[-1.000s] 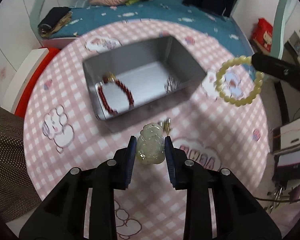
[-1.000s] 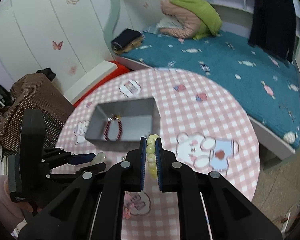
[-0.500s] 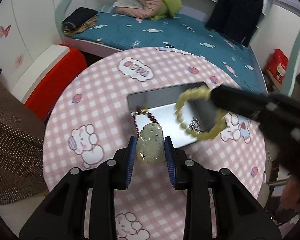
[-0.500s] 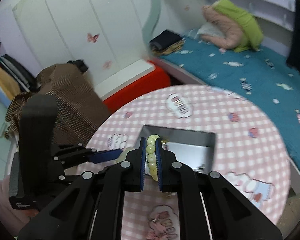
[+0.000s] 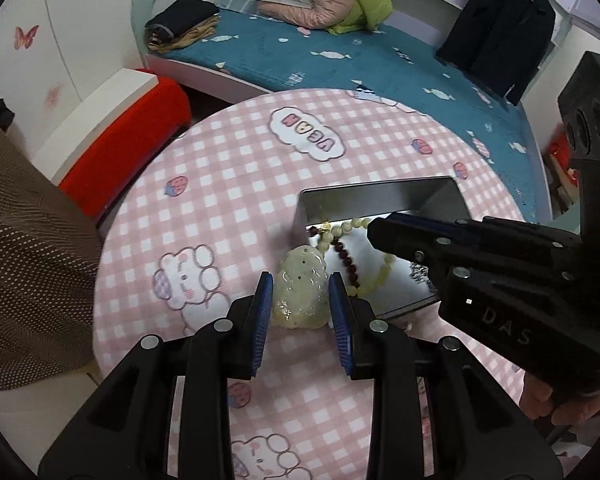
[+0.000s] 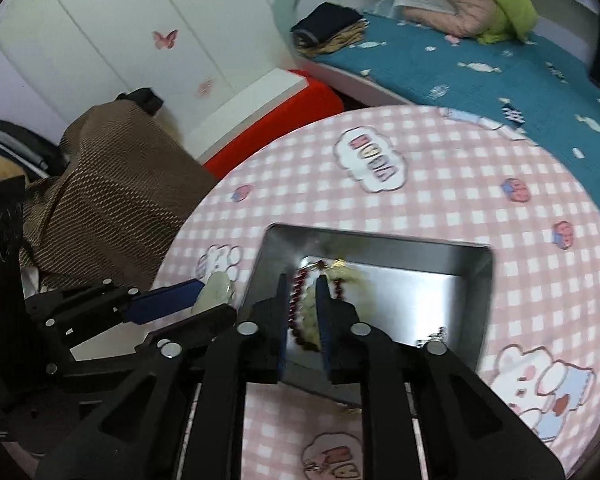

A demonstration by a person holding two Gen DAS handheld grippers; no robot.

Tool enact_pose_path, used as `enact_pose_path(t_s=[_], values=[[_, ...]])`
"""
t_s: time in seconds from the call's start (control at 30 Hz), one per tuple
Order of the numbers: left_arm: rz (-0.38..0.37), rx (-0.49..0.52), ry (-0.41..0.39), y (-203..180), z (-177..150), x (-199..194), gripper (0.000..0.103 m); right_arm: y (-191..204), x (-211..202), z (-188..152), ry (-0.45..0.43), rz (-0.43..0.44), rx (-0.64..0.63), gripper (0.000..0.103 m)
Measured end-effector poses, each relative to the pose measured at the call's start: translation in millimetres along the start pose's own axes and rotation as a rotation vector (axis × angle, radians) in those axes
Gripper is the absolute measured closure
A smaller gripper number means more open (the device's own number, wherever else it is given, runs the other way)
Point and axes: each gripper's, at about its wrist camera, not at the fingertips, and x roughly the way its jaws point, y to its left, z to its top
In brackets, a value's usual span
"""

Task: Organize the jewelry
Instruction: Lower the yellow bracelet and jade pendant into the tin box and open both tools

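My left gripper [image 5: 302,292] is shut on a pale green jade pendant [image 5: 300,294] and holds it above the table, just left of the grey metal tray [image 5: 380,196]. My right gripper [image 6: 303,290] is inside the tray, its jaws slightly parted around the yellow bead bracelet [image 6: 312,312], which hangs down onto the tray floor [image 5: 382,270]. A dark red bead bracelet [image 6: 294,300] lies in the tray under it. A small silver piece [image 6: 434,338] lies at the tray's right end.
The round table has a pink checked cloth [image 5: 240,168] with cartoon prints. Small trinkets [image 6: 316,468] lie near its front edge. A bed [image 5: 340,56], a red box [image 5: 128,136] and a brown-draped chair [image 6: 112,200] surround the table.
My right gripper has dropped into the tray and its jaws have opened a little around the yellow bracelet. My left gripper has shifted left with the pendant.
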Motion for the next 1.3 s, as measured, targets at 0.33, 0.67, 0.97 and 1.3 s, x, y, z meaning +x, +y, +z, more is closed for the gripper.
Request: enact_pose_path(t_s=[0.33, 0.67, 0.97, 1.3], values=[[-0.079, 0.029, 0.01, -19.6, 19.2, 16.8, 0.075, -41.5, -43.0, -8.9, -0.1, -0.129, 0.127, 0.07], [-0.111, 0.072, -0.01, -38.8, 28.5, 8.5, 0.075, -69.6, -66.6, -23.0, -0.137, -0.19, 0.239, 0.07], [-0.051, 0.166, 0.097, -76.0, 32.1, 55.5, 0.075, -77.5, -75.6, -34.0, -0.163, -0.195, 0.272, 0.069], [-0.015, 0.172, 0.144, -82.6, 33.3, 89.7, 0.074, -101.0, -80.6, -49.8, -0.165, -0.232, 0.331, 0.069]])
